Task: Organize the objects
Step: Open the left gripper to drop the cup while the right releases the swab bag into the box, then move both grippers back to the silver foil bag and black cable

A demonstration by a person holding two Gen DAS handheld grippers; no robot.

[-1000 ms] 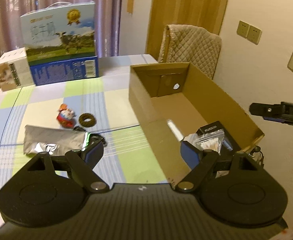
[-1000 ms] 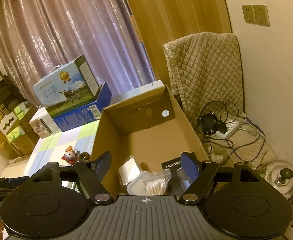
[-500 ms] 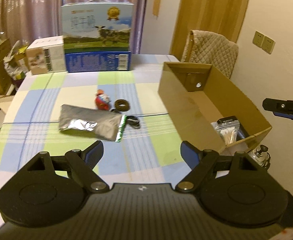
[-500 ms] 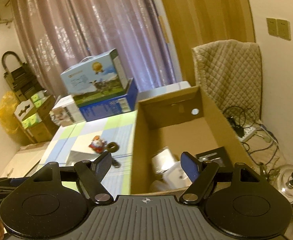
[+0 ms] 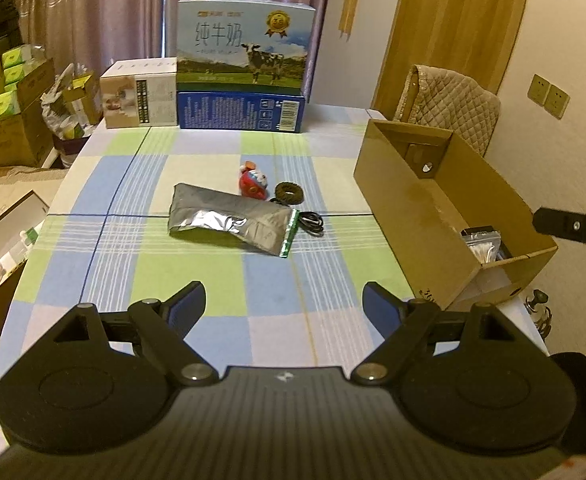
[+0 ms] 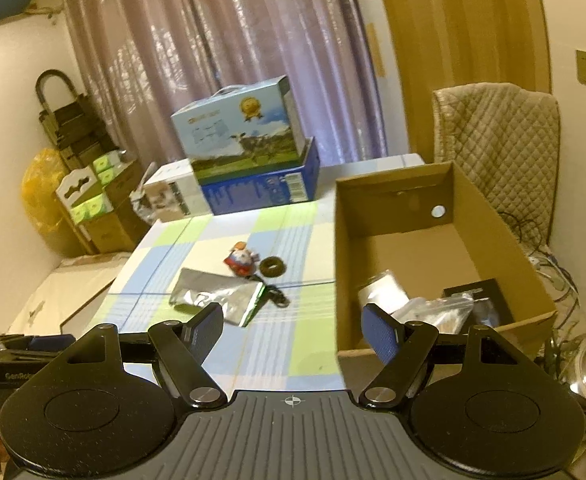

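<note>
Now both grippers have pulled back from the cardboard box [image 5: 425, 216], and that widens my view: earlier I was looking almost straight into it, whereas now the whole checked tablecloth [image 5: 221, 280] beside it shows. My left gripper [image 5: 283, 304] is empty, its jaws easing wider, hovering over bare cloth near the box's front corner. My right gripper [image 6: 293, 332] is also spread wide and empty, just in front of the box. Inside the box lie a cotton-swab bag [image 5: 481, 242] and a black carton [image 6: 475, 296]. Still outside, to the box's left, are the silver pouch [image 5: 229, 222], red toy [image 5: 253, 184], brown ring [image 5: 289, 193] and black loops [image 5: 312, 222]. I judge the pouch comes next.
</note>
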